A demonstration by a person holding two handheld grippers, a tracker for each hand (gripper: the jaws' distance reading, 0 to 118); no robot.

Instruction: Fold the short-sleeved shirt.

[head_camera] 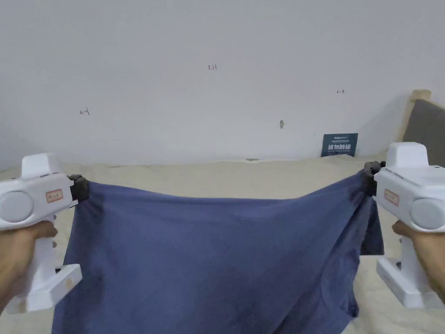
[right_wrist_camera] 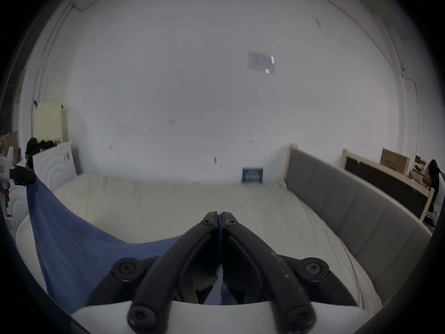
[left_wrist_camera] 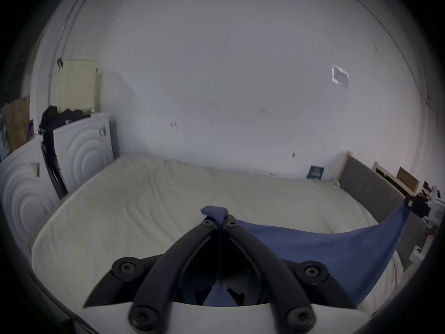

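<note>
A blue short-sleeved shirt point(head_camera: 217, 256) hangs spread in the air above a cream bed point(head_camera: 226, 178). My left gripper point(head_camera: 79, 188) is shut on its upper left corner, and my right gripper point(head_camera: 369, 174) is shut on its upper right corner. The top edge sags between them. In the left gripper view the jaws point(left_wrist_camera: 219, 221) pinch a thin fold of the shirt point(left_wrist_camera: 313, 247), with a small tuft sticking out past the tips. The right gripper view has its jaws point(right_wrist_camera: 219, 216) closed on blue cloth point(right_wrist_camera: 72, 238). The shirt's lower part runs out of the head view.
A white wall point(head_camera: 217, 87) stands behind the bed. A grey padded headboard point(right_wrist_camera: 349, 206) lines the bed's right side, with a small blue sign point(head_camera: 339, 145) by the wall. White cabinets point(left_wrist_camera: 79, 151) with dark clothes on top stand at the left. A person point(right_wrist_camera: 437, 189) is far right.
</note>
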